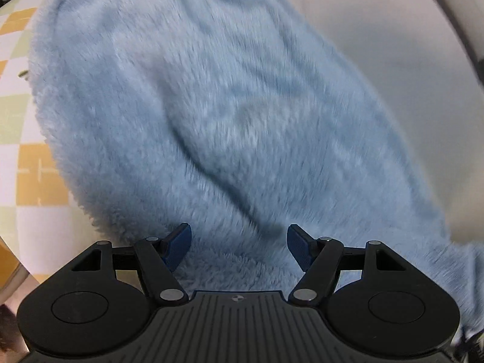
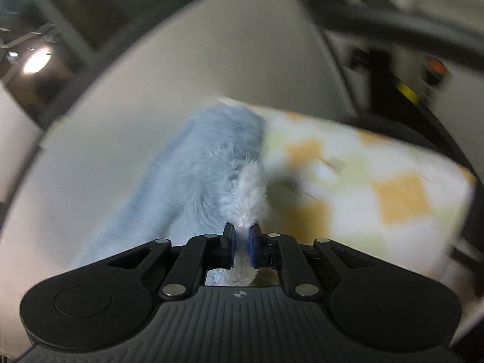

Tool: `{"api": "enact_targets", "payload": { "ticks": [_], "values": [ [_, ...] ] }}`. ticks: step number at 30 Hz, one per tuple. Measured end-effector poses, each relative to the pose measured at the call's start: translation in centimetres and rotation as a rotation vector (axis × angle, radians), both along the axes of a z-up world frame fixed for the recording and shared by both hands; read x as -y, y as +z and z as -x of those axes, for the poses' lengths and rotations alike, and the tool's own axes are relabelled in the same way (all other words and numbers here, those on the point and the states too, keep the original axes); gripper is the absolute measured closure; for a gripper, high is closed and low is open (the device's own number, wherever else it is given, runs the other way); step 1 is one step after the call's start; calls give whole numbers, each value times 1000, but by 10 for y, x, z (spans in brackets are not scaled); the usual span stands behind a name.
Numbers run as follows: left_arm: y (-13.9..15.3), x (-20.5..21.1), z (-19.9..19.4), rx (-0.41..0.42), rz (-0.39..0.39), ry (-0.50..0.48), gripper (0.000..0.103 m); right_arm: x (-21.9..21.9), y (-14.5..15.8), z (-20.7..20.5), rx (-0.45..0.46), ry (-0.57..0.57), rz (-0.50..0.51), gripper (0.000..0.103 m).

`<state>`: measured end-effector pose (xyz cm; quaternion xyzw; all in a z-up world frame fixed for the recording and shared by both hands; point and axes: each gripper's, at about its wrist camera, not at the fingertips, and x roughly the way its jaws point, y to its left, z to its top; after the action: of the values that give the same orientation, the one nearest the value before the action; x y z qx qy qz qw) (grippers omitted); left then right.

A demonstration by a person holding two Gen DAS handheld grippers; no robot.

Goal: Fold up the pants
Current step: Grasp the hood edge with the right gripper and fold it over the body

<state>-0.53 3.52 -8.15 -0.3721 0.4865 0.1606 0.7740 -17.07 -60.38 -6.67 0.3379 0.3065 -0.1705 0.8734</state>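
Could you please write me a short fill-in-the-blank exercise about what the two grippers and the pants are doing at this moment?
1. The fluffy pants are light ____ in colour.
2. The right gripper is ____ on an edge of the pants.
3. The left gripper has its jaws ____, with the fabric lying between and beyond them.
4. The checked cloth beside the pants has white, pale green and ____ squares.

Missing words: blue; shut; open; orange

Fluffy light-blue pants, partly lifted
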Motion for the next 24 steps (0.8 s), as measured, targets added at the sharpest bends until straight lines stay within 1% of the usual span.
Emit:
{"api": "enact_targets", "payload": {
  "ticks": [2,4,6,7,8,9,11,12,13,15,16,20,23,24],
  "values": [
    [-7,10,-5,-36,-14,-20,31,4,-11,13,-15,-8,-16,91],
    [-9,18,-9,-52,-44,-38,30,2,-18,21,-19,-13,-20,87],
    [-11,27,-16,-68,-89,-65,29,0,-21,25,-30,-10,-9,78],
    [-11,31,-19,-75,-106,-74,28,0,-23,26,-32,-11,-10,78],
    [-11,35,-20,-81,-121,-82,28,0,-25,25,-27,-9,-23,76],
    [-11,38,-22,-86,-133,-89,27,1,-26,23,-26,-8,-41,70],
    [-11,44,-27,-95,-146,-97,26,4,-29,21,-25,-5,-75,62],
    [-11,45,-28,-96,-148,-99,26,1,-29,22,-25,4,-88,62],
    [-12,46,-28,-95,-147,-97,26,-1,-31,21,-23,20,-102,62],
    [-13,44,-27,-85,-133,-85,26,-4,-36,20,-15,53,-126,57],
    [-12,41,-24,-79,-121,-75,26,-6,-37,20,-9,68,-138,57],
    [-9,28,-6,-39,-55,-26,28,-7,-45,11,3,76,-190,57],
    [-10,16,5,-5,1,21,31,-7,-46,-1,2,82,-218,57],
    [-10,12,10,10,21,37,31,-9,-45,-6,-4,97,-222,59]
  ]
}}
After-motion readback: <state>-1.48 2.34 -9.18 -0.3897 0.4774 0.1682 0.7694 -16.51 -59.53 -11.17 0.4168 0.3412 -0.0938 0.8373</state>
